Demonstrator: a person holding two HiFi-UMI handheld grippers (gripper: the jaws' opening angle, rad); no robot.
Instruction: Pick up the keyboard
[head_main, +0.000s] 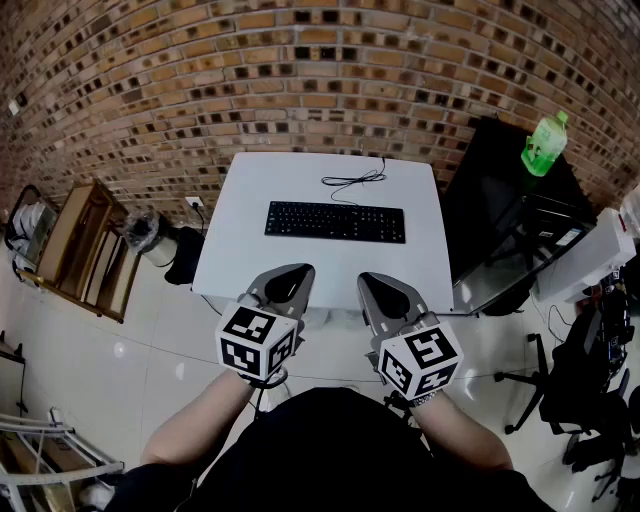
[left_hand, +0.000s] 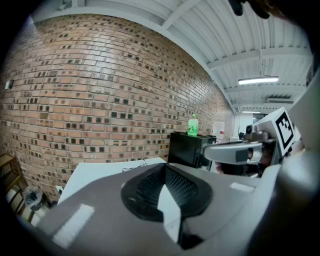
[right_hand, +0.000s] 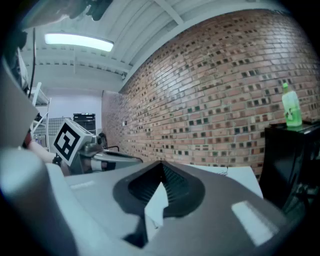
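A black keyboard (head_main: 335, 221) lies across the middle of a white table (head_main: 240, 250), its thin cable (head_main: 352, 181) curling toward the far edge. My left gripper (head_main: 290, 272) hovers at the table's near edge, short of the keyboard, jaws shut and empty. Beside it my right gripper (head_main: 375, 281) is level with it, also shut with nothing held. In the left gripper view the closed left gripper (left_hand: 164, 169) fills the lower frame, with the table (left_hand: 100, 172) beyond. The right gripper view shows the closed right gripper (right_hand: 161, 166) and the table's far corner (right_hand: 240, 176). The keyboard is hidden in both gripper views.
A brick wall (head_main: 300, 70) runs behind the table. A black cabinet (head_main: 500, 210) stands right of the table with a green bottle (head_main: 543, 143) on top. A wooden shelf (head_main: 85, 245) and a bin (head_main: 150, 235) stand to the left. Office chairs (head_main: 580, 390) are at right.
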